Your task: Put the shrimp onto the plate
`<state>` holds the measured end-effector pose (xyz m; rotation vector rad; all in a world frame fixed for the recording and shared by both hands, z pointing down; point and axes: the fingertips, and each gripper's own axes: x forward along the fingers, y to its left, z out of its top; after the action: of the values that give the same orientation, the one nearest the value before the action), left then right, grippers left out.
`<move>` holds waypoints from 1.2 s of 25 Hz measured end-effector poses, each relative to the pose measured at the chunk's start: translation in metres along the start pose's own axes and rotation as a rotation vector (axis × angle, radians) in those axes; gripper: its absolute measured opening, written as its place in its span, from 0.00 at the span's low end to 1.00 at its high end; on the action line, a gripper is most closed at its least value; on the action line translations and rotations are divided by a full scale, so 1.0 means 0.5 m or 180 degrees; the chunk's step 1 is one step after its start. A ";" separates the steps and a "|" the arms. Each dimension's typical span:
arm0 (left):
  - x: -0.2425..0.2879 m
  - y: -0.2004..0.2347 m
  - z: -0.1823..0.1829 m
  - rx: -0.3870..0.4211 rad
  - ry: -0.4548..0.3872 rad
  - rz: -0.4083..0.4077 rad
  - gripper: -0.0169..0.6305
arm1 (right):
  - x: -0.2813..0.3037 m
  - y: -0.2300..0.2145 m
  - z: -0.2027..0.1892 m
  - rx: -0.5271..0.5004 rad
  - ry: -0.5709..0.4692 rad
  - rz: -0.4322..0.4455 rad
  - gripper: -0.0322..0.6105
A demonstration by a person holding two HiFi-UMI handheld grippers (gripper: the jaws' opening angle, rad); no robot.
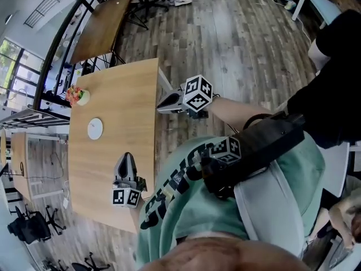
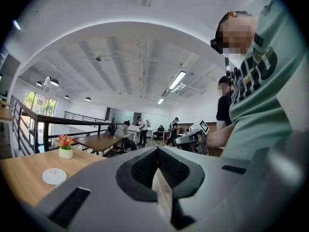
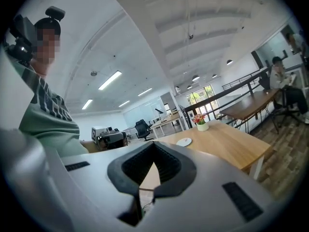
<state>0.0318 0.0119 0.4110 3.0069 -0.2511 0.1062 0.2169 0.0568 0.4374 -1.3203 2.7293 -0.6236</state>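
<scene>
A wooden table [image 1: 124, 89] is seen from above. A white plate [image 1: 95, 129] is set on it, close to the left edge and about halfway along that edge. A small pot of flowers [image 1: 78, 96] is placed by the far left corner, apart from the plate. Something on the plate is too small to be told, so a shrimp cannot be made out.

The left gripper [image 1: 127, 158] is held low over the table, near the near right corner, and is pointed toward the far edge. Its jaws are pressed together, and nothing is held between them.

The right gripper [image 1: 161, 106] is held just beside the table's right edge, over the wood floor [image 1: 237, 44], and is pointed toward the table. Its jaws are closed together too, and nothing is gripped. A green shirt [image 1: 186, 191] is worn by the person.
</scene>
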 end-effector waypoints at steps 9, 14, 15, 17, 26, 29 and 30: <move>0.002 -0.244 -0.036 -0.0089 0.0085 -0.0240 0.04 | -0.193 0.127 -0.079 0.0006 -0.0087 -0.0092 0.06; -0.021 -0.306 -0.042 -0.0111 0.0087 -0.0225 0.04 | -0.254 0.176 -0.101 0.0012 -0.0164 -0.0132 0.06; -0.020 -0.318 -0.041 -0.0099 0.0094 -0.0249 0.04 | -0.266 0.181 -0.100 -0.0004 -0.0194 -0.0148 0.06; -0.014 -0.335 -0.036 -0.0077 0.0106 -0.0305 0.04 | -0.290 0.185 -0.095 -0.0022 -0.0264 -0.0212 0.06; -0.017 -0.323 -0.015 -0.0027 0.0090 -0.0736 0.04 | -0.327 0.212 -0.093 0.0039 -0.0476 -0.0711 0.06; -0.047 -0.293 -0.009 -0.0027 0.0081 -0.0892 0.04 | -0.298 0.235 -0.089 0.0056 -0.0525 -0.0880 0.06; -0.063 -0.280 -0.009 -0.0025 0.0091 -0.0944 0.04 | -0.279 0.248 -0.089 0.0055 -0.0535 -0.0921 0.06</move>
<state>0.0244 0.1542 0.3966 2.9913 0.1968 0.1187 0.2042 0.2468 0.4137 -1.6956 2.4176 -0.5227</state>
